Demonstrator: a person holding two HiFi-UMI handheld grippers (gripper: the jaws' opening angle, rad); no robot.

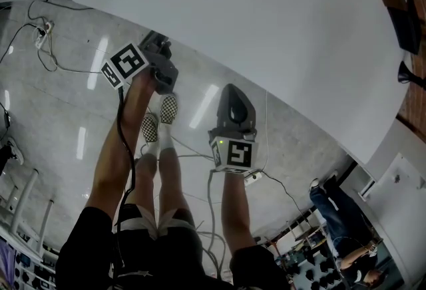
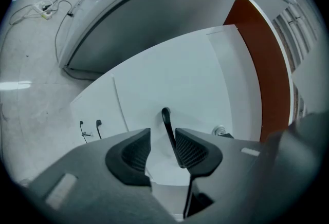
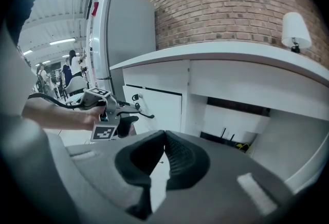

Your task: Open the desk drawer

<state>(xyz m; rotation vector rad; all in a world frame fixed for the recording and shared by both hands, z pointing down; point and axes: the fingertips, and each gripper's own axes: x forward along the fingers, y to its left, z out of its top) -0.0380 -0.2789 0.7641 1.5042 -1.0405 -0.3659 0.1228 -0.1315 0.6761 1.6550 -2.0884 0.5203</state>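
Two grippers show in the head view, below the edge of the white desk top. The left gripper reaches in under that edge, while the right gripper sits apart from it, nearer the person. The person's checkered shoes stand on the grey floor between the two arms. The desk top hides the drawer, and neither pair of jaws can be read from here.

Only the left gripper view shows the grasp. The left gripper has its jaws apart around the black drawer handle. The handle lies against the right-hand pad, and a clear gap separates it from the other pad. Behind it is the white drawer front, with a round lock to the right.

From the right gripper view, the right gripper has its jaws closed together with nothing between them. This view sees the desk from the side. The left gripper is at the drawer front beneath the desk top. A brick wall and a white lamp lie behind.
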